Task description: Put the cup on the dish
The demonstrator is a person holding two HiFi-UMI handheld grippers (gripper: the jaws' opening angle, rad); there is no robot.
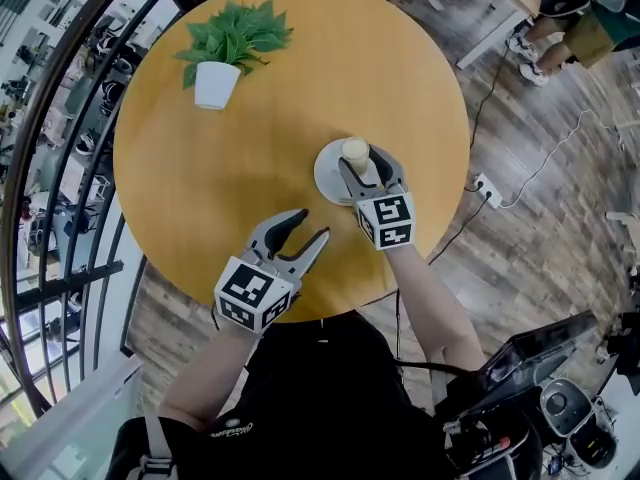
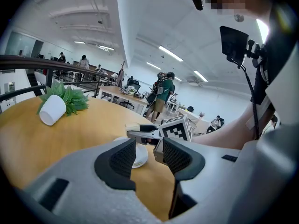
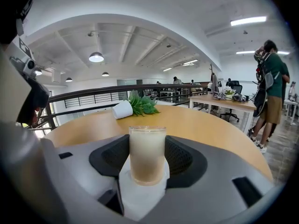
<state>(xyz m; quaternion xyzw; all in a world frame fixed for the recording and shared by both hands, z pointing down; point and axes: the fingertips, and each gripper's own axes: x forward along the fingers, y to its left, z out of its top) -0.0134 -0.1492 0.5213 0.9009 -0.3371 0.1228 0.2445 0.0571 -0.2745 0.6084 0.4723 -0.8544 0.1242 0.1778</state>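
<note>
One cup (image 3: 147,154) between right fingers (image 3: 180,157)

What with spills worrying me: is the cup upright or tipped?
Upright. The cup stands straight between the jaws of the right gripper, its rim level on top, with the white dish beneath it.

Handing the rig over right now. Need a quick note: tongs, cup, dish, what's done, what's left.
Left tongs: open, empty, held over the near edge of the table, clear of the job.
Right tongs: shut on the cup, which stands upright between the jaws.
Cup: directly over the white dish on the table's right side; I can't tell whether its base touches the dish yet.
Done: cup gripped and brought to the dish.
Left: settle it on the dish, open the right tongs, back off without tipping it.
</note>
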